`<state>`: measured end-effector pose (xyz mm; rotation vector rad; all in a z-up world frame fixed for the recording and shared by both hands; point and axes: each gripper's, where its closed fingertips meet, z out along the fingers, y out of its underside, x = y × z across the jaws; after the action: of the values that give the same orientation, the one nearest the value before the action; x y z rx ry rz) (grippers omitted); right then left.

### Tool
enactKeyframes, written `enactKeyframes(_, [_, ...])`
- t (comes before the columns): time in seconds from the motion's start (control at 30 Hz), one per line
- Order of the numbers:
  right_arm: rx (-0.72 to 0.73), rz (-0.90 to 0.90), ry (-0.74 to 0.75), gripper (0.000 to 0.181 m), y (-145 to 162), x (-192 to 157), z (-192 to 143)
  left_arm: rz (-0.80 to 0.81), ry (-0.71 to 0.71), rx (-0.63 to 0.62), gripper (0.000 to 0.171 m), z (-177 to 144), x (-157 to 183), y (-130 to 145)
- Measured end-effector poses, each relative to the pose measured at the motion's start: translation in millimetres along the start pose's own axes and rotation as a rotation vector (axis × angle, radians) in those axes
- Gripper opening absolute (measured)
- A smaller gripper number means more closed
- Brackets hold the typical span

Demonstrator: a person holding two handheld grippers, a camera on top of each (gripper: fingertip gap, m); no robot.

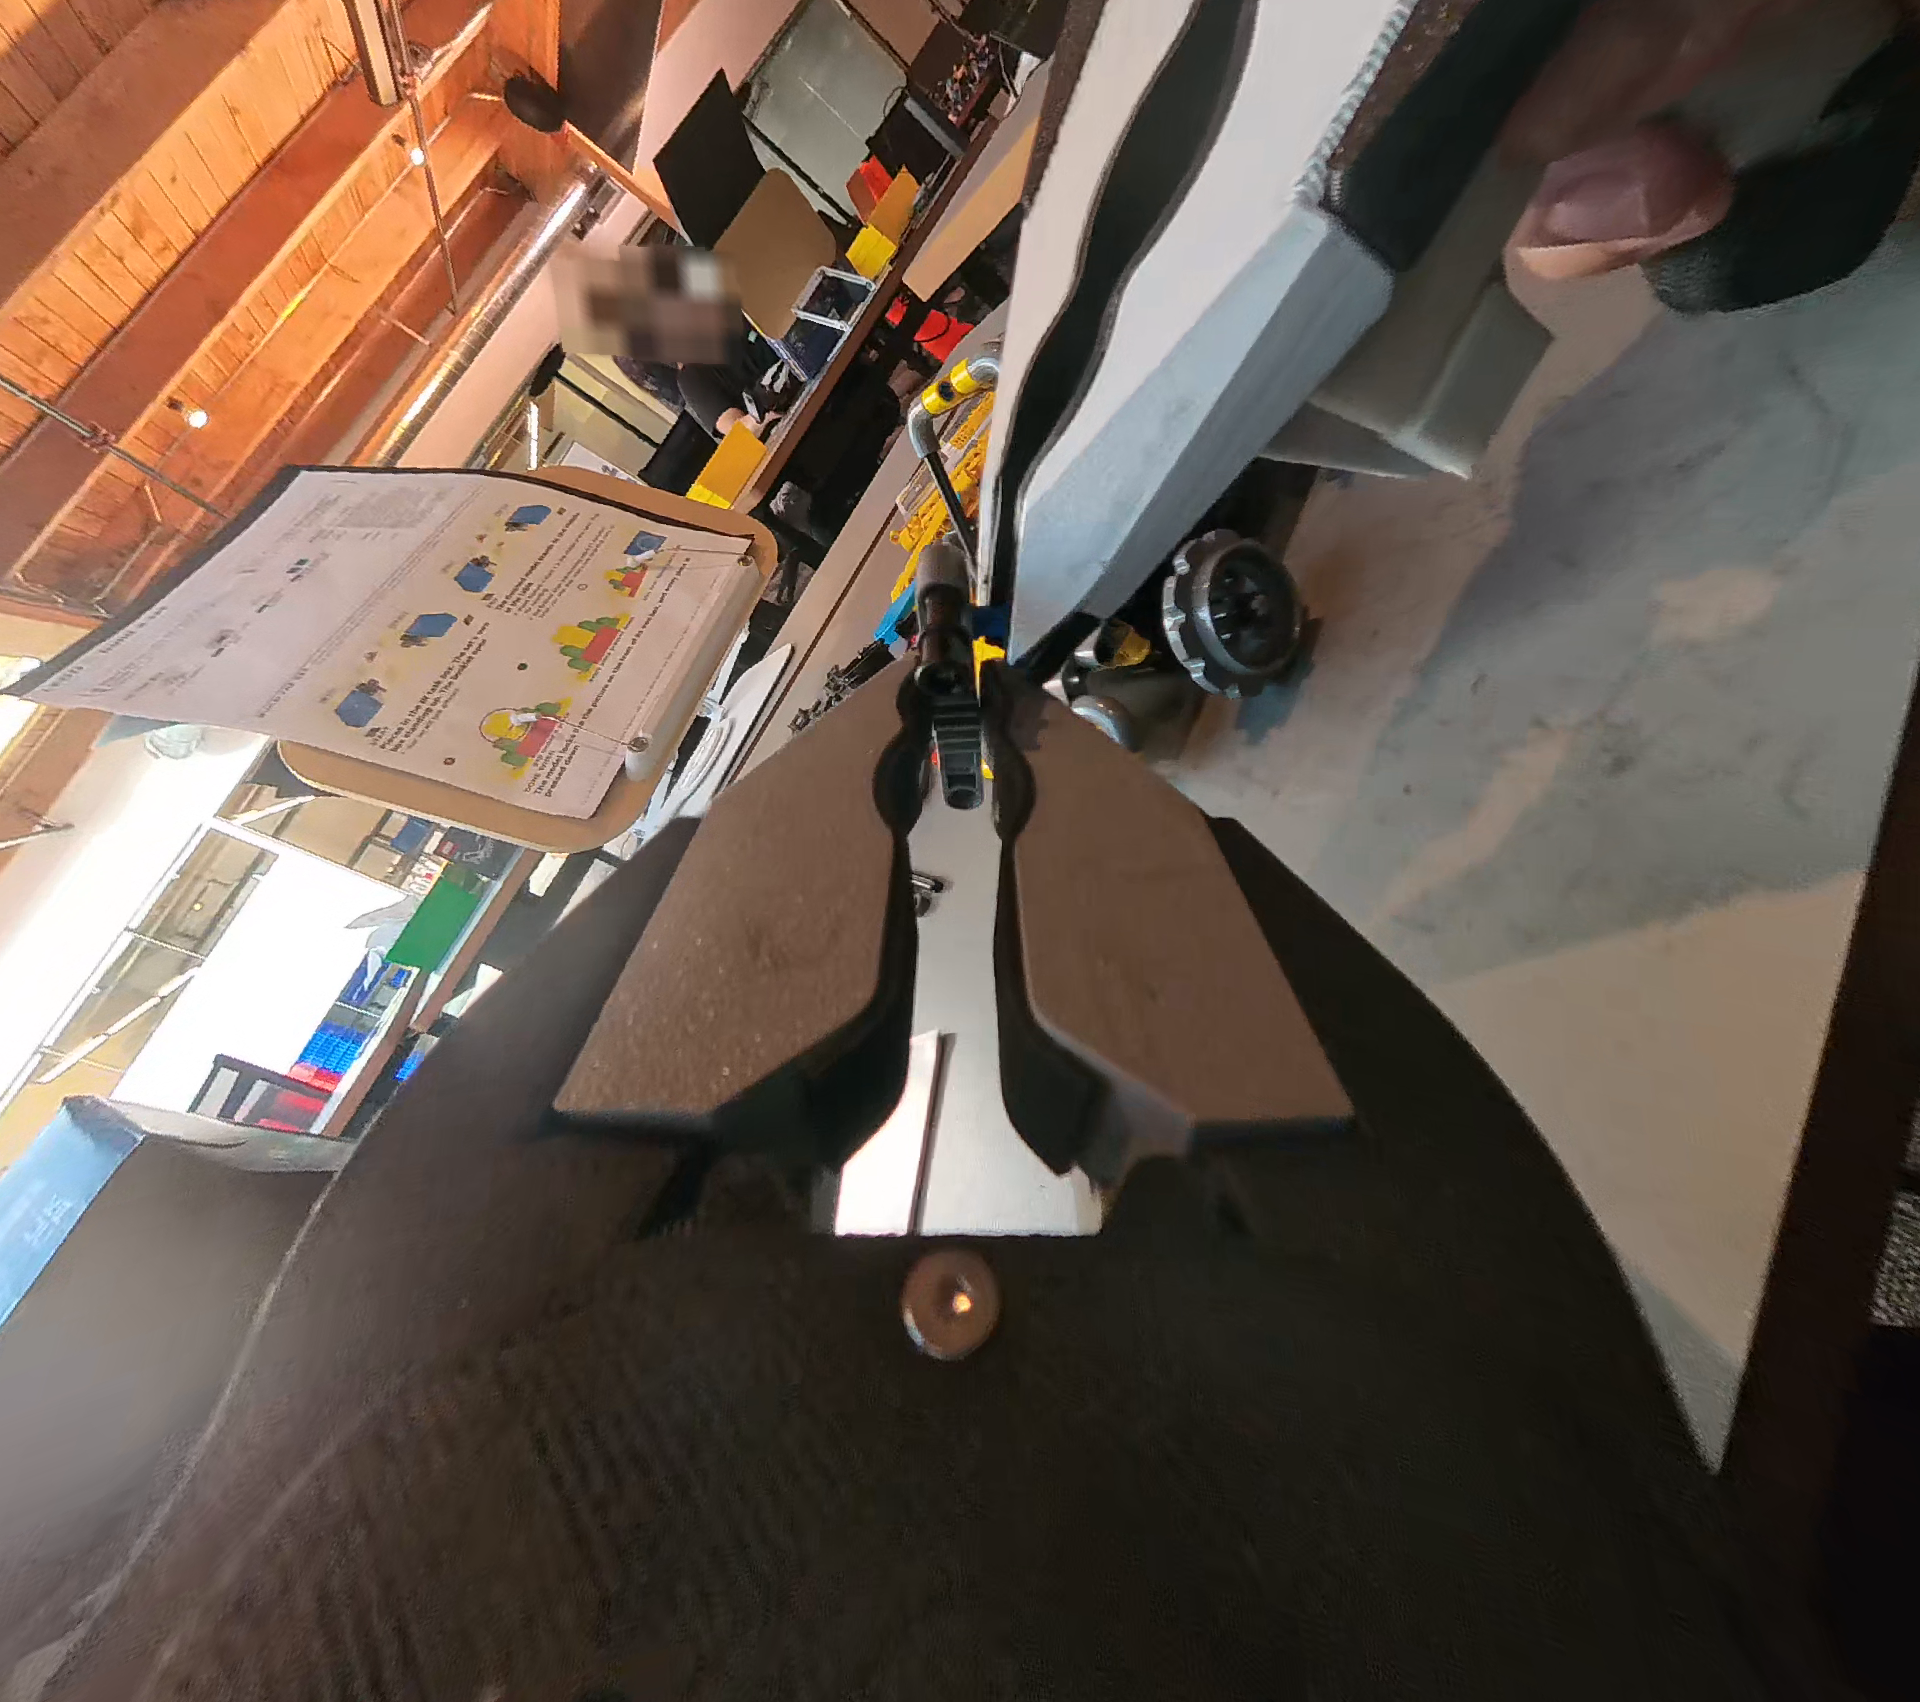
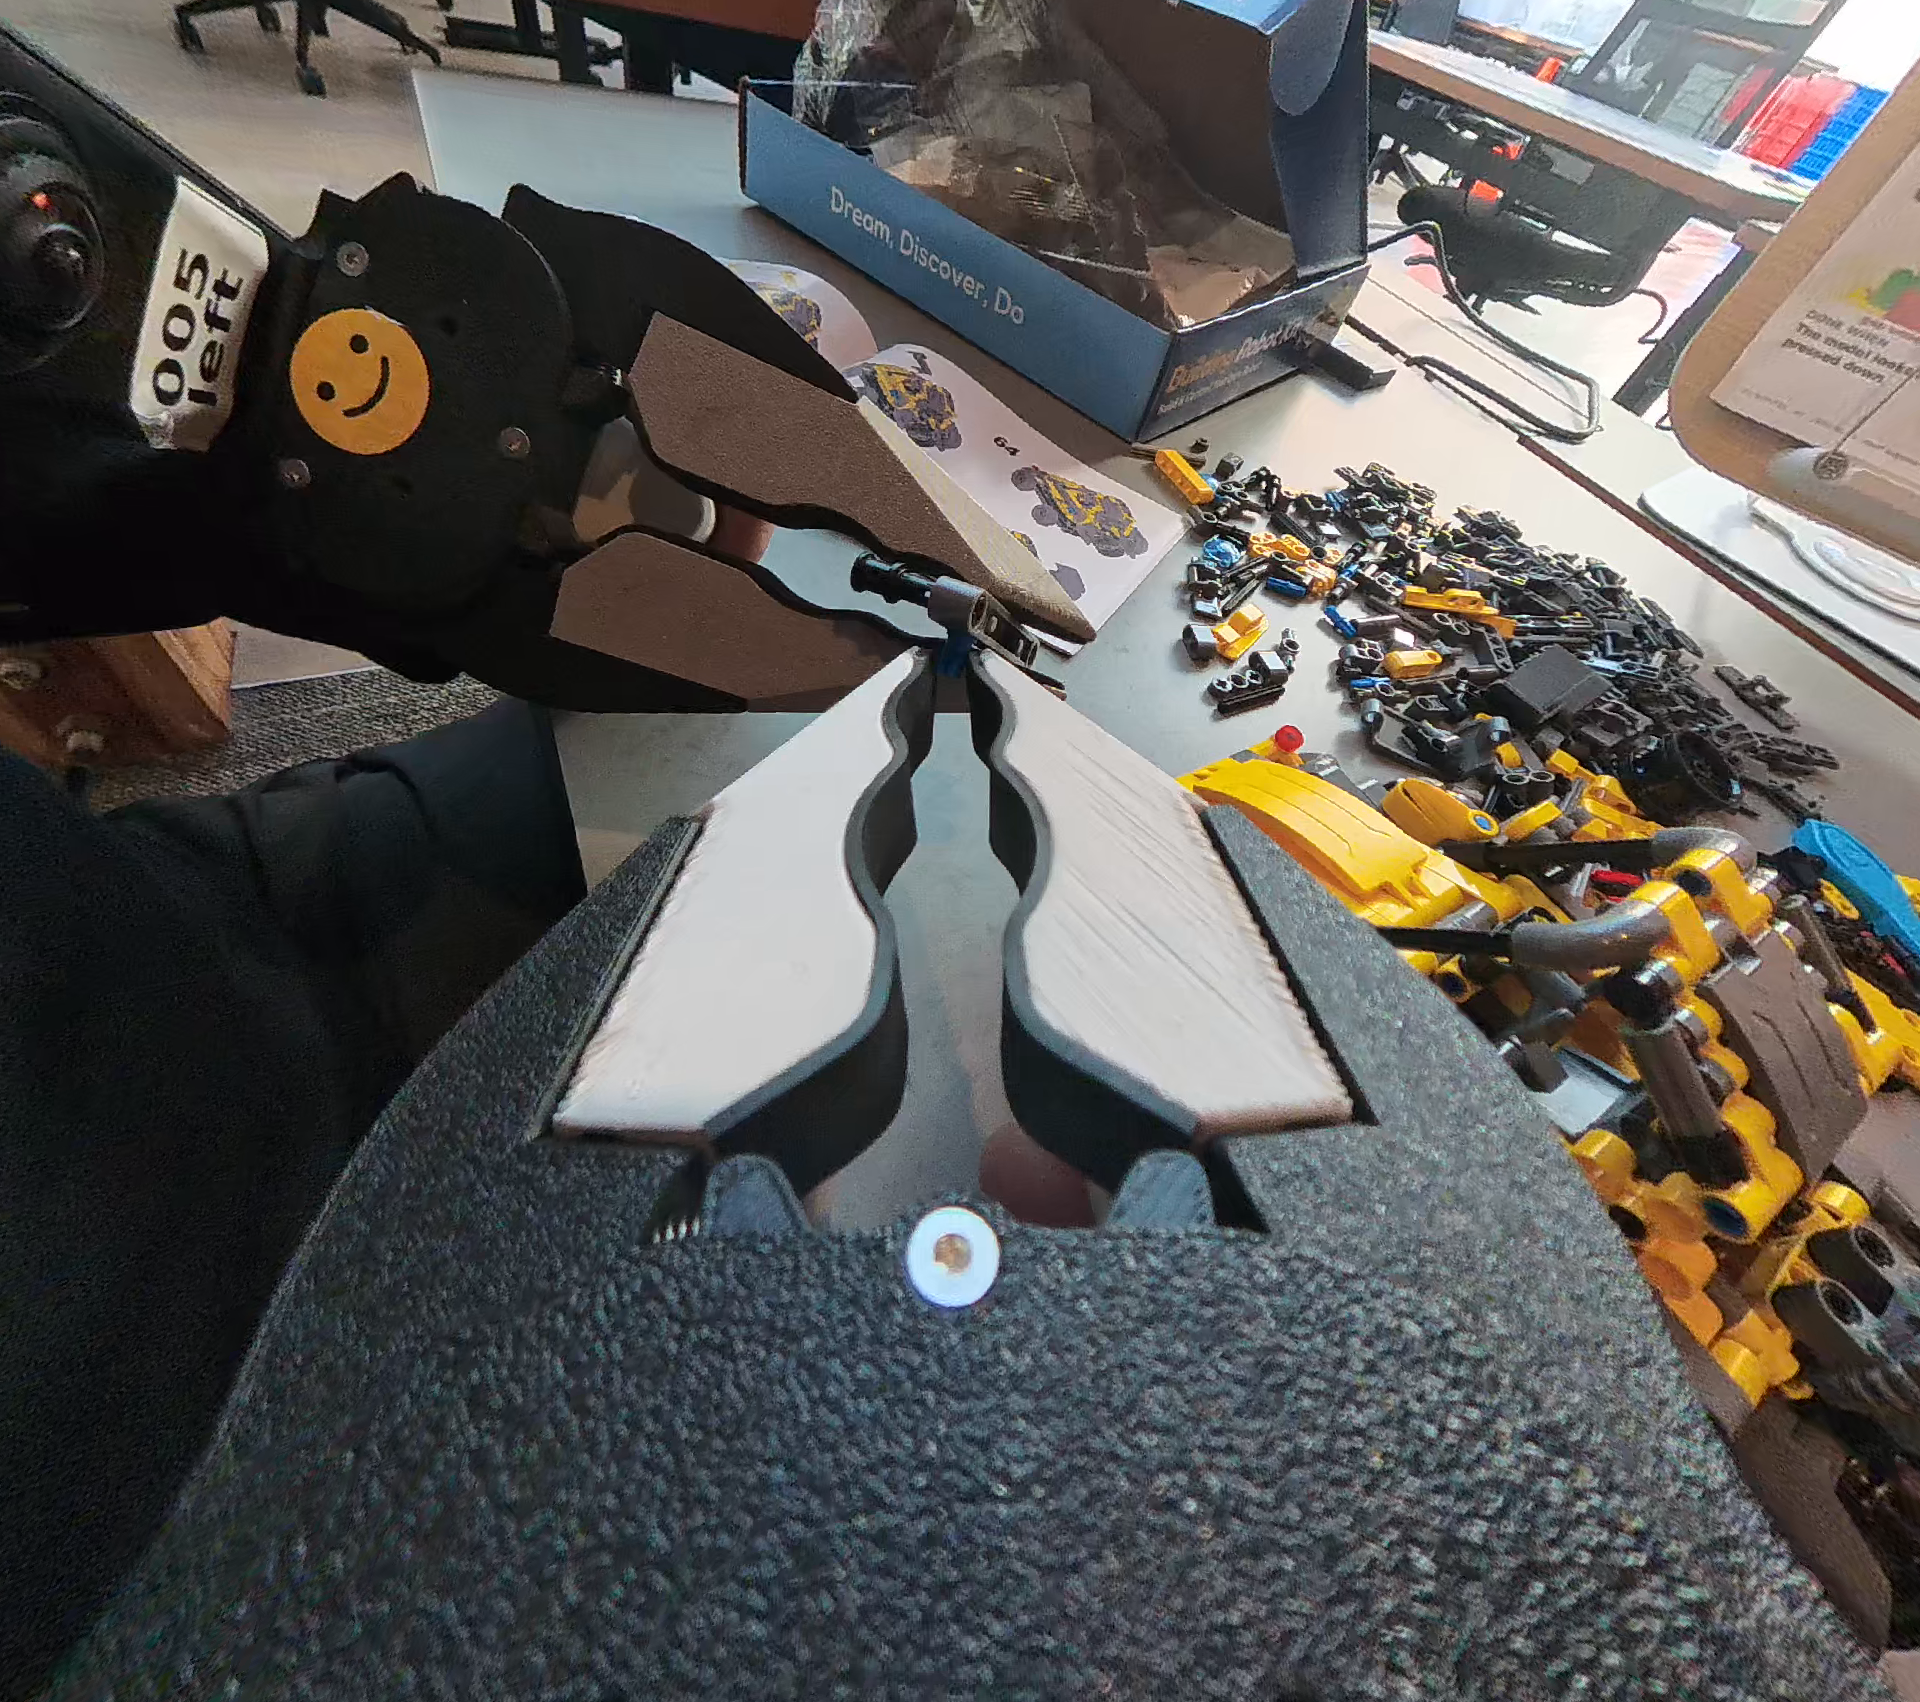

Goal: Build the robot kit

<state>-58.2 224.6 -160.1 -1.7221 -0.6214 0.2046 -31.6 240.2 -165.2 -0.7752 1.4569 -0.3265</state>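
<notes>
My left gripper (image 1: 951,712) is shut on a small assembly (image 1: 954,738) held above the table: a black axle through a grey connector with a black piece on it. In the right wrist view the left gripper (image 2: 982,622) comes in from the left, pinching that assembly (image 2: 961,605). My right gripper (image 2: 951,665) is shut on a blue pin (image 2: 950,661) that sticks down from the grey connector. The right gripper's fingers (image 1: 1174,405) reach in from the upper right in the left wrist view, tips beside the assembly. A thumb (image 1: 1621,198) shows behind them.
On the grey table (image 2: 644,135) lie an open blue cardboard box with plastic bags (image 2: 966,270), an instruction booklet (image 2: 1049,499), a pile of loose black, yellow and blue pieces (image 2: 1507,613) and a part-built yellow vehicle model (image 2: 1455,904). A clipboard with a printed sheet (image 1: 416,613) stands at the right edge. The tips of both grippers are at nearly the same place.
</notes>
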Motion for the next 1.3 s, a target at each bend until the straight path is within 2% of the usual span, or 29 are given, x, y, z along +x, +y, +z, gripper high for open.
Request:
enactKeyframes(0.5, [-0.008, 0.033, -0.051, 0.005, 4, 3, -6, -0.071, 0.110, 0.027, 0.009, 0, 11, 0])
enactKeyframes(0.9, [0.030, 0.051, -0.054, 0.005, -6, 6, 2, -0.143, 0.089, 0.004, 0.008, 0, -1, 6])
enactKeyframes(1.3, [0.027, 0.039, -0.061, 0.004, -4, 7, -2, -0.112, 0.095, 0.015, 0.009, -1, 3, 4])
